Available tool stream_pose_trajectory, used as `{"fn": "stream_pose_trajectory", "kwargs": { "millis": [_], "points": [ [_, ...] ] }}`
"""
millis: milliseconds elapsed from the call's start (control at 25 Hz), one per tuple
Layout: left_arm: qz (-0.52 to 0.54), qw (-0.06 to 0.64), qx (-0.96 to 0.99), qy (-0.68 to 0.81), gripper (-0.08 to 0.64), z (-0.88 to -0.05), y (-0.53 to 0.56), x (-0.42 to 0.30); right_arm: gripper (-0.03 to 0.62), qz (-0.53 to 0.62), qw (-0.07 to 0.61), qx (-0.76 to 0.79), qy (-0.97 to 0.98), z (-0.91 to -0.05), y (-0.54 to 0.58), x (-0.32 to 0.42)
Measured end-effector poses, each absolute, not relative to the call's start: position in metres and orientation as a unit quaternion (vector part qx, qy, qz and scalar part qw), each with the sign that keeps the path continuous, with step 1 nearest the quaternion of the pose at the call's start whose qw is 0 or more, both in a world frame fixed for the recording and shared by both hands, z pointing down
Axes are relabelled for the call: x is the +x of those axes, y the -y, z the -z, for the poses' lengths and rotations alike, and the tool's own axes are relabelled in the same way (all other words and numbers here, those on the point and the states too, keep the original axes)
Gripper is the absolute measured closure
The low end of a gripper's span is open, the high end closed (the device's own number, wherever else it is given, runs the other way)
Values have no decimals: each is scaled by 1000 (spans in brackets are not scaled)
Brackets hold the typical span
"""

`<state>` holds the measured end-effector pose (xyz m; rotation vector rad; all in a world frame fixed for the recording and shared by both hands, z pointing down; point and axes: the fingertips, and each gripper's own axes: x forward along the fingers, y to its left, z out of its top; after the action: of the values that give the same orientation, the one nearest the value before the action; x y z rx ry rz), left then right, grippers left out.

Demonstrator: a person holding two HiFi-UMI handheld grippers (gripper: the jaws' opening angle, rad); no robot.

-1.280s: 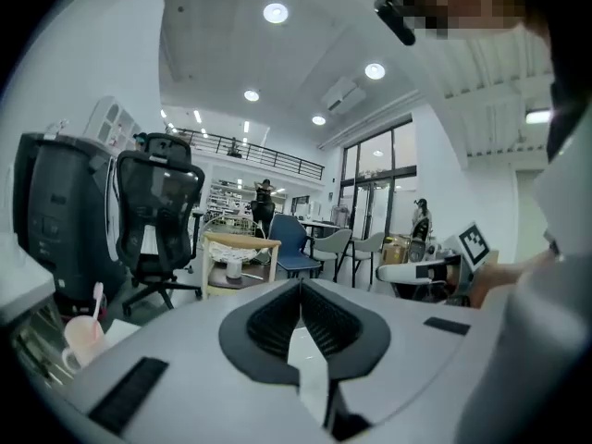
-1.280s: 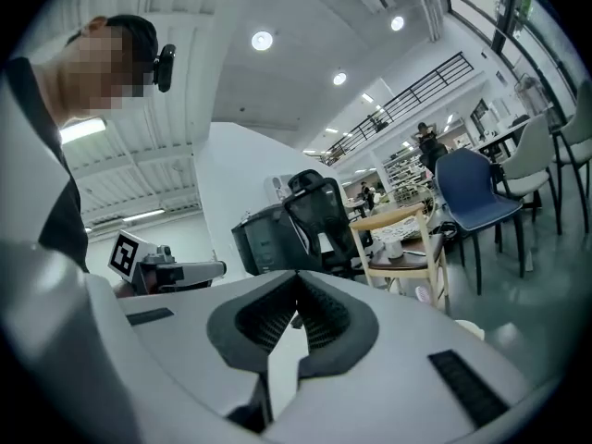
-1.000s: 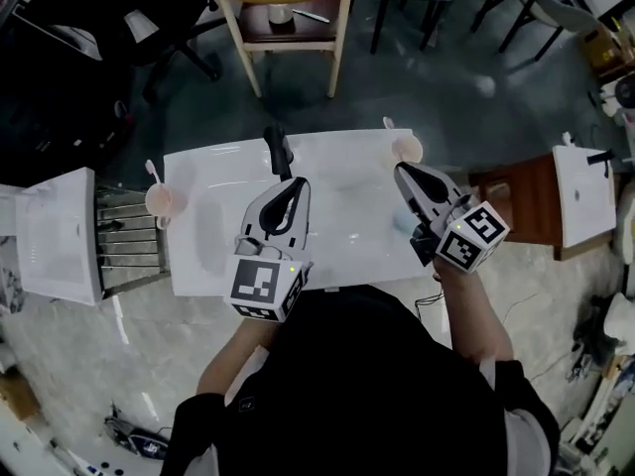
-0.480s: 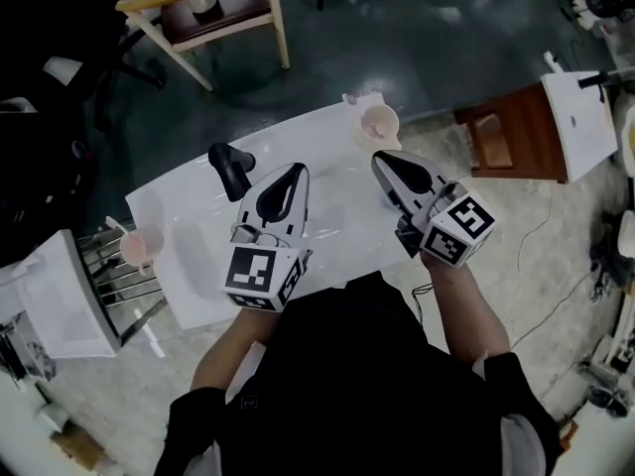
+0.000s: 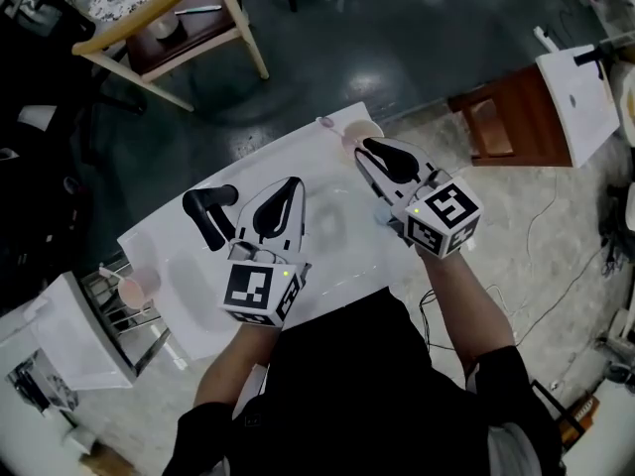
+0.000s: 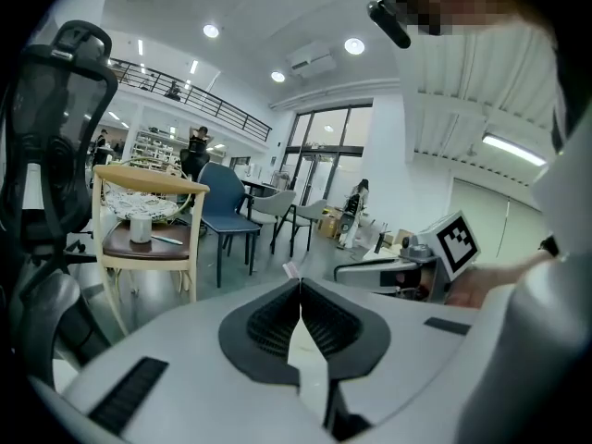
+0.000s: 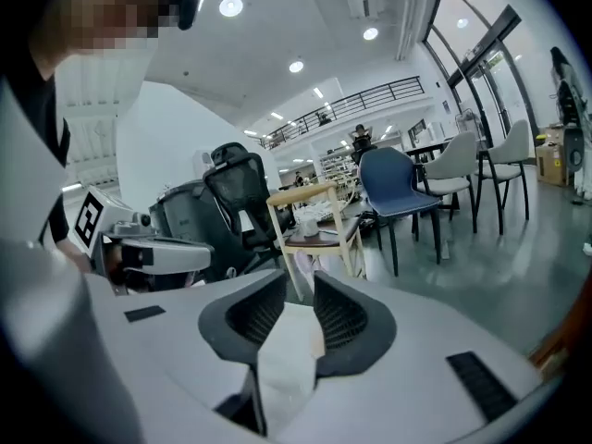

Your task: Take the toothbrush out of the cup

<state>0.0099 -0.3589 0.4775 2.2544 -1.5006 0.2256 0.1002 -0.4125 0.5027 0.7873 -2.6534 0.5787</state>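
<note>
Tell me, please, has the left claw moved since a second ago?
Yes: the left claw has shifted right, away from the black faucet it was beside.

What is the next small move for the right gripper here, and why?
Probably ease the right gripper forward to the toothbrush standing in the pink cup just past its tips. Its jaws are opening with nothing between them, the toothbrush is not yet out of the cup, and the left gripper is shut and farther from it.
</note>
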Motion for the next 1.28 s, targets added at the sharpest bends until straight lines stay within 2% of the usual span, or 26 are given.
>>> {"fn": "stream_pose_trajectory", "kwargs": {
  "millis": [40,80,160,560,720,840,1280],
  "points": [
    [-81,213,810,540,543,-479,360,9,466,-198,172,273,925,-511,417,96],
    [-81,215,810,540,543,-481,360,9,437,-193,188,272,924,-518,422,92],
    [-80,219,808,541,543,-483,357,9,428,-176,214,273,921,-527,429,86],
    [-62,251,780,569,543,-491,333,-8,431,-105,318,260,906,-549,447,57],
    [-59,250,773,580,543,-487,323,-13,513,-40,351,249,902,-552,446,54],
    [-57,246,765,592,543,-480,315,-18,537,-40,351,254,900,-550,444,58],
    [-27,227,723,652,543,-438,268,-52,551,-37,267,269,925,-476,422,79]
  ]
}}
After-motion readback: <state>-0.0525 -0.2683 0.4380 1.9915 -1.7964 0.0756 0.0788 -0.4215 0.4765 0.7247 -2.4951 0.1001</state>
